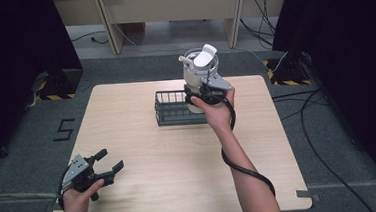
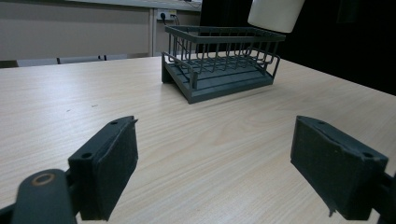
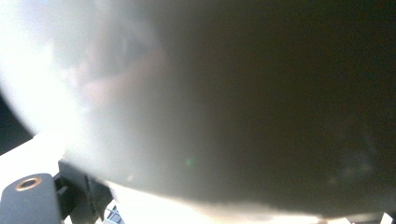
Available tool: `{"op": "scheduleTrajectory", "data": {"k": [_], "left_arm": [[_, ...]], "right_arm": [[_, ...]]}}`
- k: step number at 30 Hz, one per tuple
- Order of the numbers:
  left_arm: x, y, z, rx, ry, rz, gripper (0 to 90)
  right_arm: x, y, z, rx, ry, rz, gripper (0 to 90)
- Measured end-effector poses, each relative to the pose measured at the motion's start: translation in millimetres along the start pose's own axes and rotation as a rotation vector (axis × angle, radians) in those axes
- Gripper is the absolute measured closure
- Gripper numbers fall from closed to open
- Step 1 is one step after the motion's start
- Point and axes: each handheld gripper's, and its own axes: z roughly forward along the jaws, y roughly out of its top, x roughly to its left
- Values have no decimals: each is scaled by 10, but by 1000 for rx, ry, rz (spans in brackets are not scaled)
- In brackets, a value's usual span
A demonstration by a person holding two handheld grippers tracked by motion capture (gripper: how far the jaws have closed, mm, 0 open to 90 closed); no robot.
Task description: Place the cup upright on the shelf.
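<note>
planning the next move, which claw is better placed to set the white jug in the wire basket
Right. The right claw already grips the white jug, held above the wire basket. The left claw sits open near the table's front left corner, far from both.

Layout on the table (image 1: 146,189): rack at the far middle, jug held above it, free gripper at the near left.

The wire rack (image 1: 172,108) stands on the table toward its far edge, near the centre. The jug (image 1: 199,65) is held off the table by the right gripper (image 1: 205,87), above the rack's right end. The left gripper (image 1: 102,162) sits low over the near left corner, well apart from the rack, jaws spread and pointing toward it. From that gripper's view the rack (image 2: 219,60) lies ahead, the jug (image 2: 275,14) above its right side.
</note>
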Motion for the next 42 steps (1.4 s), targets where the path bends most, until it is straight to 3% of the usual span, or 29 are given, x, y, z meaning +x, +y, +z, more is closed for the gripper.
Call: {"op": "scheduleTrajectory", "data": {"k": [23,42], "left_arm": [[2,0,1,-1,-2,-2,143],[3,1,0,-3,-5,-3,143]], "right_arm": [[-72,57,311,26,-29,29,113],[-40,1,492,46,-31,37,113]]}}
